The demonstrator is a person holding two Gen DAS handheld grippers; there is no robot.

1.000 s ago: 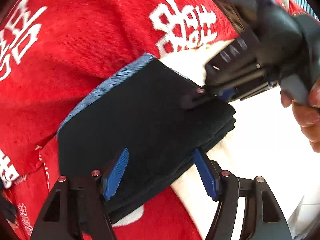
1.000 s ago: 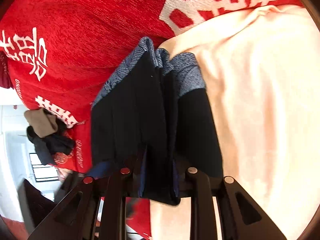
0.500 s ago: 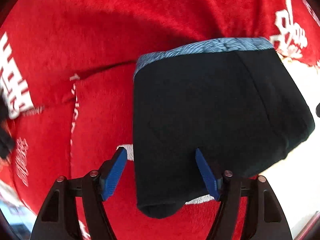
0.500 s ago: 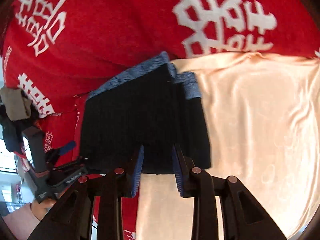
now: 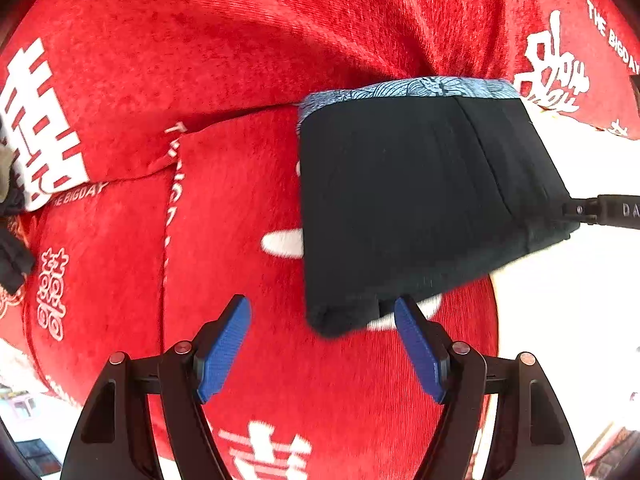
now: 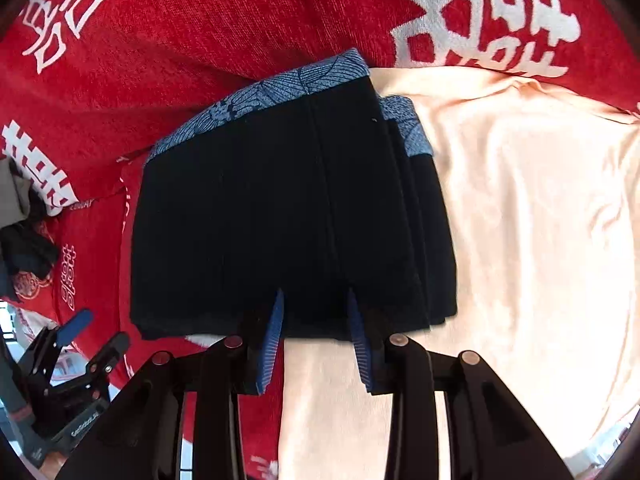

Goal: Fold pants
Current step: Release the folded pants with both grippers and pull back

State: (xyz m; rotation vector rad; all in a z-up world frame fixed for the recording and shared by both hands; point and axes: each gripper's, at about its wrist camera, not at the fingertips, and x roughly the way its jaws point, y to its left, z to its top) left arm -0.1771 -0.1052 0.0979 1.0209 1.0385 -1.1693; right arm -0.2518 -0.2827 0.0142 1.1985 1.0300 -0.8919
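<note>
Beside a cream cloth [image 6: 520, 220] on the red blanket [image 5: 200, 80], the folded pants [image 5: 420, 200] lie, left tool [image 5: 324, 344] spread, right tool [image 6: 316, 308] pinching them.

Red plush blanket [image 5: 248, 80] with white characters spread ahead of my grippers, cream cloth [image 6: 532, 216] laid over it ahead of my right gripper, folded black pants [image 6: 280, 216] straddling both, dark crumpled clothes [image 6: 24, 248] far to my left
</note>
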